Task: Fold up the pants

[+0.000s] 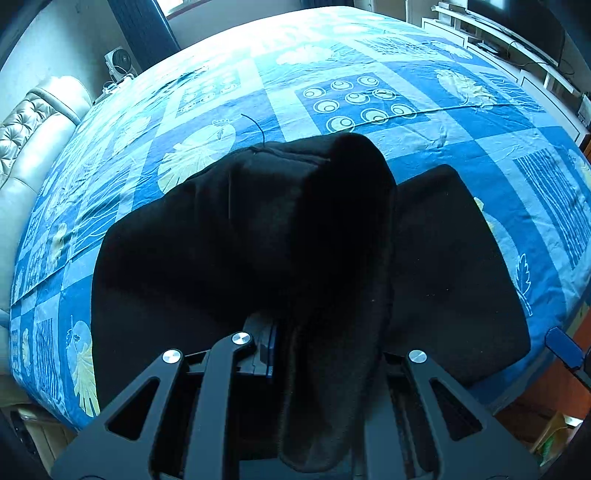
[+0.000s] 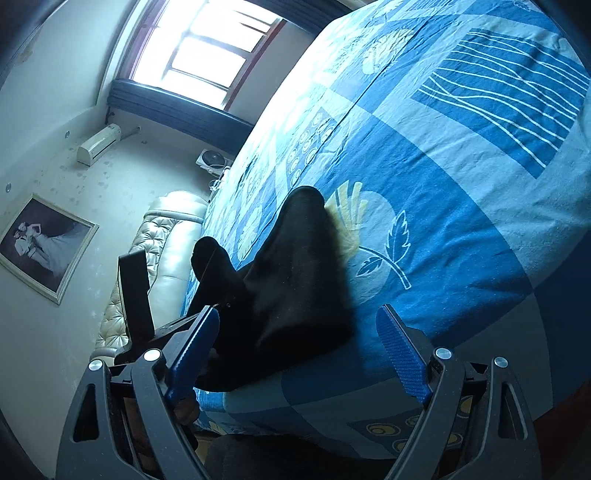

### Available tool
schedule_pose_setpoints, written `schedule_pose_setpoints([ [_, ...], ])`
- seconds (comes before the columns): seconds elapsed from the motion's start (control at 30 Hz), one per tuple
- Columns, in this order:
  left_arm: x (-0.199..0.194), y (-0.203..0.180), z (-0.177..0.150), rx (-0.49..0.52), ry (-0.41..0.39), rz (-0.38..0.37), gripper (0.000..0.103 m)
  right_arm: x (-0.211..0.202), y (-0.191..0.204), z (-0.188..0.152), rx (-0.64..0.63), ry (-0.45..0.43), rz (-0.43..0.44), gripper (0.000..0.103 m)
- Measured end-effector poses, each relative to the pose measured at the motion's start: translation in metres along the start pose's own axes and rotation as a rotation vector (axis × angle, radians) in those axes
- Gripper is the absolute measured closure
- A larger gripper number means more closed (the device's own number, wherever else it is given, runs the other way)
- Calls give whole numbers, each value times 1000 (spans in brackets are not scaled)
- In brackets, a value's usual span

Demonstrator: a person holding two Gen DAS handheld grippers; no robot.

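Note:
Black pants lie on the blue patterned bedsheet near its front edge. My left gripper is shut on a fold of the pants and holds it raised above the part lying flat; the cloth drapes over the fingers and hides the tips. In the right wrist view the pants lie at the bed's edge. My right gripper is open, its blue pads on either side of the near edge of the pants. The right gripper's pad also shows at the right edge of the left wrist view.
The bed fills most of both views. A cream tufted headboard is at the left. A small fan stands beyond the bed. Shelving with a TV is at the far right. A window and a framed picture are on the walls.

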State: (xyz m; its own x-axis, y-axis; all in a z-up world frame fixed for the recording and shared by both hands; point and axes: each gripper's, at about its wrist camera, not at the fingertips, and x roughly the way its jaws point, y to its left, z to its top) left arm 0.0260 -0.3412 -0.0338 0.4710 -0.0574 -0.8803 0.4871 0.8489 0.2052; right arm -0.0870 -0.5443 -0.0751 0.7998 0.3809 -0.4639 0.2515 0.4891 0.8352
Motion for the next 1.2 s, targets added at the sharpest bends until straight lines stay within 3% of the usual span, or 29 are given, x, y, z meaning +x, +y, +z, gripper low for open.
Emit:
schedule_pose_setpoints([
  [0.37, 3, -18, -3, 49, -29, 83, 85, -2, -11, 0, 24, -3, -3, 17],
  [0.5, -8, -27, -4, 69, -63, 48, 67, -6, -8, 1, 18, -14, -14, 17],
  [0.53, -12, -30, -5, 75, -71, 30, 54, -7, -7, 2, 15, -17, -16, 17],
  [0.7, -40, -30, -15, 66, -95, -130, 33, -14, 3, 5, -7, -31, -30, 17],
  [0.8, -61, -10, -27, 14, -125, -217, 24, -16, 15, 8, -29, -31, -17, 17],
  [0.9, -83, 32, -44, -64, -183, -231, 15, -8, 29, 9, -56, -15, 5, 17],
  [1.07, -84, 102, -67, -148, -192, -162, 13, 31, 56, 8, -87, 76, 51, 17],
  [1.2, -73, 152, -89, -228, -171, -82, 13, 73, 75, 10, -146, 148, 13, 17],
])
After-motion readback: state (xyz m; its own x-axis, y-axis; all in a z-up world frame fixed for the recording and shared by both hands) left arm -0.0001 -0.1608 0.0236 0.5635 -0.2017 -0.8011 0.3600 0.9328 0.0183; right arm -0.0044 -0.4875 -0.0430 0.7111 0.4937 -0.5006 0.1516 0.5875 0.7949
